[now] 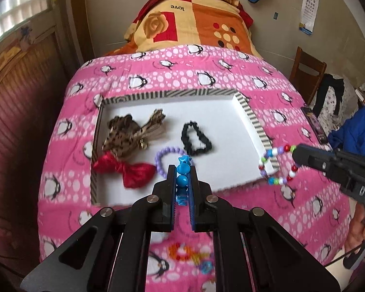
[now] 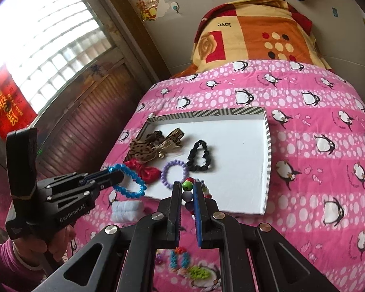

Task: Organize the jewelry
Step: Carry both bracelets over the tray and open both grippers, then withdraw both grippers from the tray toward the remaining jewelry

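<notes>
A shallow white tray with a striped rim [image 1: 251, 119] [image 2: 267, 146] lies on the pink penguin quilt. In it lie a leopard-print bow [image 1: 131, 131] [image 2: 153, 146], a red bow [image 1: 131, 170] [image 2: 146, 170], a purple bead bracelet [image 1: 168, 155] [image 2: 174, 172] and a black scrunchie [image 1: 194, 138] [image 2: 199, 157]. My left gripper [image 1: 182, 170] [image 2: 120, 176] is shut on a blue bead bracelet [image 1: 182, 170] [image 2: 131, 182] above the tray's near edge. My right gripper [image 2: 187, 189] [image 1: 295, 153] is shut on a multicoloured bead bracelet [image 1: 279, 165] [image 2: 187, 187] over the tray's near right corner.
Several loose bright hair ties [image 1: 189, 255] [image 2: 182, 260] lie on the quilt [image 1: 206, 77] near me, and a white scrunchie [image 2: 127, 210] lies left of the tray. A folded orange blanket [image 1: 194, 22] is at the far end. A dark phone [image 1: 315, 124] lies at the right edge.
</notes>
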Available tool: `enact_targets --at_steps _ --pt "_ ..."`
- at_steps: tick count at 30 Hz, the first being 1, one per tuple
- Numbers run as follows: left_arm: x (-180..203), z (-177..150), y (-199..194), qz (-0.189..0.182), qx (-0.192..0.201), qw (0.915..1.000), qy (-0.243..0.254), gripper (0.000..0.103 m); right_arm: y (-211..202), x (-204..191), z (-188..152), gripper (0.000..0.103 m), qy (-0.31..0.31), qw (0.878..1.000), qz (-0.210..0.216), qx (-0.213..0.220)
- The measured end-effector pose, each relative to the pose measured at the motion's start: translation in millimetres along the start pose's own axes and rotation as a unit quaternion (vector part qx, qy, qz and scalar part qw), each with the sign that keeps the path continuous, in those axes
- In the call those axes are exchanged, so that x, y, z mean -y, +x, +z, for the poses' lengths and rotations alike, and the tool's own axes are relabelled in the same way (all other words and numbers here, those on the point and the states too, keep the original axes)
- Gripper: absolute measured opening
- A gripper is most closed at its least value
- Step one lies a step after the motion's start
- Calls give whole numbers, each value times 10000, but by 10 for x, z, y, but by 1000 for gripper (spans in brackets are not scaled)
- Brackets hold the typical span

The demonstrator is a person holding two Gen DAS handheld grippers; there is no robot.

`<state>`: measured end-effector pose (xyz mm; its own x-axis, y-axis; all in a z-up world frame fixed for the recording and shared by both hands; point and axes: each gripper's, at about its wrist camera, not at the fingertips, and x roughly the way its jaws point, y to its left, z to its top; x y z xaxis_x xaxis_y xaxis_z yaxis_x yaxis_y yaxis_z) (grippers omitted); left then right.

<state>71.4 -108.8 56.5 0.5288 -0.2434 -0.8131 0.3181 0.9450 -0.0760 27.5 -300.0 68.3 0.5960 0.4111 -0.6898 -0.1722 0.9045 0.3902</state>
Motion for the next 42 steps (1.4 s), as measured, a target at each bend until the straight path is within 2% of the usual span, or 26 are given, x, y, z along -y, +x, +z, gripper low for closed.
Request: enact_targets --at_steps 11,20,24,27,34,37,39,42 --pt "37 660 660 92 -251 9994 -210 7 444 366 219 8 220 9995 27 -245" --pt "128 1192 1230 -97 -344 9990 -267 7 764 670 390 8 368 9984 -1 -422" --pt "32 1202 1531 11 -571 9977 -361 7 949 639 369 8 318 9977 112 -592" --pt "-115 1085 1706 169 -815 9953 -497 7 1153 544 269 8 261 9958 296 -832" --pt "-245 902 1793 342 -954 9934 -534 7 1479 287 109 8 159 9903 702 -1189" --pt "-300 870 1782 339 -1004 9922 -649 17 1531 310 106 9 295 9894 702 -1239" --pt "-295 857 1757 311 -1029 9920 -666 35 1534 320 90 20 348 9888 667 -1290" --pt "-293 820 1669 304 -948 9926 -693 44 1443 330 84 26 356 9904 623 -1182"
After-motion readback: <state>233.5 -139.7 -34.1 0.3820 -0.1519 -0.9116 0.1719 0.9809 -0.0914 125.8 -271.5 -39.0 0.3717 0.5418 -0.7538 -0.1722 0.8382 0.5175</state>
